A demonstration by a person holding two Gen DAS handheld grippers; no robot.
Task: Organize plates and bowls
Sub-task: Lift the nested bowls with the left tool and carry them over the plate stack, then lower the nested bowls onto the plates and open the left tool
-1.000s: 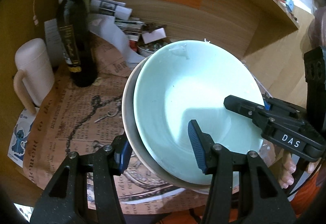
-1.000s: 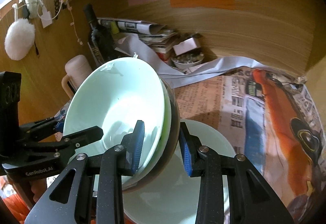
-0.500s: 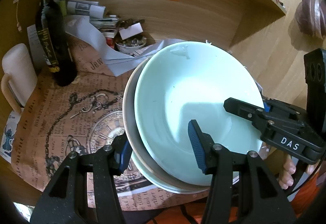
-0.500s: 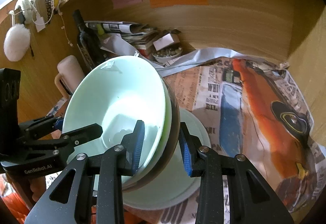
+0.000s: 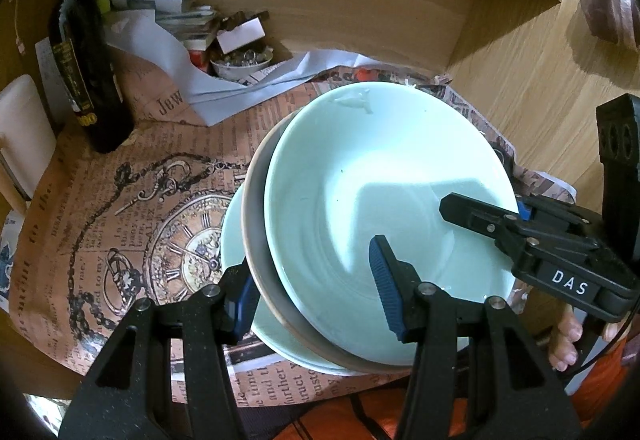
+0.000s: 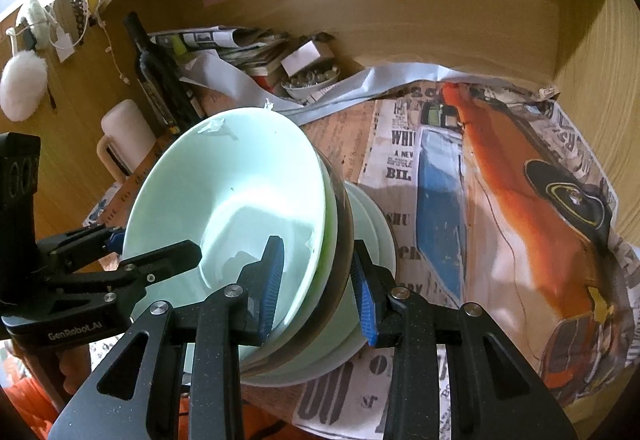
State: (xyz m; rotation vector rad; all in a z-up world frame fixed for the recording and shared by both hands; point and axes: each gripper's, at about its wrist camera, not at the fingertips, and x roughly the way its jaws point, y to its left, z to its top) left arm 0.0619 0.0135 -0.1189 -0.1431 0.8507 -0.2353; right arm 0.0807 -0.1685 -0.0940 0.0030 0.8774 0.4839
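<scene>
A stack of nested bowls, pale mint bowl (image 5: 380, 208) on top with a brown-rimmed bowl (image 5: 256, 224) under it, is held by both grippers over a pale plate (image 5: 236, 240) on the newspaper-covered table. My left gripper (image 5: 312, 296) is shut on the stack's near rim. My right gripper (image 6: 320, 284) is shut on the opposite rim; the mint bowl (image 6: 232, 208), a green layer and a dark bowl (image 6: 340, 224) sit between its fingers. The plate (image 6: 380, 232) lies just below the stack. The right gripper also shows in the left wrist view (image 5: 500, 224).
A dark wine bottle (image 5: 86, 80) and a white mug (image 5: 20, 136) stand at the left. A small bowl of trinkets (image 5: 240, 64), papers and folded newspapers crowd the back against the wooden wall. Newspaper (image 6: 500, 200) covers the table to the right.
Both grippers have carried the bowl stack to the right and lower, so it now hangs closer over the pale plate. The grips have not changed.
</scene>
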